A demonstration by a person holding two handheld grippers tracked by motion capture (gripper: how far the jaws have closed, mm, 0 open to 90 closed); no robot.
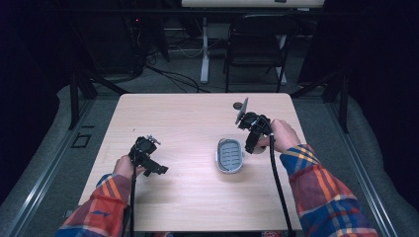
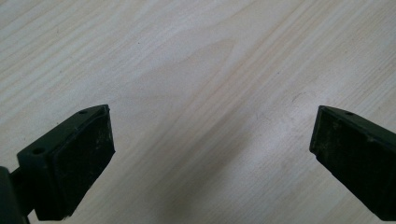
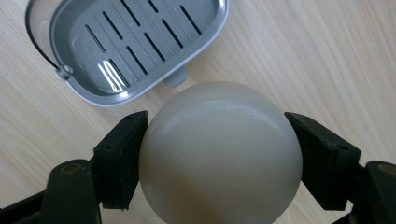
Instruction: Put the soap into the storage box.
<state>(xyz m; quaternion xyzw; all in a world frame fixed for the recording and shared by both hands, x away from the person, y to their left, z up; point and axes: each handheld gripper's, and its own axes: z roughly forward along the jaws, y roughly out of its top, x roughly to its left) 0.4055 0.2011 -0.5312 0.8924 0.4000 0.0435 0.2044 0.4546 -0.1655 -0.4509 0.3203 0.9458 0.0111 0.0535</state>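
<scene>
A smooth cream-white ball [image 3: 219, 154] sits between the two black jaws of my right gripper [image 3: 215, 119], which is shut on it. Just beyond the ball lies an empty grey slotted soap dish [image 3: 140, 37] with a thin wire handle. From above, the right gripper [image 1: 251, 147] hovers at the right side of the dish [image 1: 230, 155], jaws pointing down. My left gripper [image 1: 159, 170] stays low over the left part of the table. Its jaws stand wide open [image 2: 213, 126] with only bare wood between them.
The light wooden table [image 1: 197, 197] bears the dish near its middle right. A black folding chair [image 1: 257, 47] and a white desk leg [image 1: 204, 54] stand behind the table's far edge. Dark curtains hang at both sides.
</scene>
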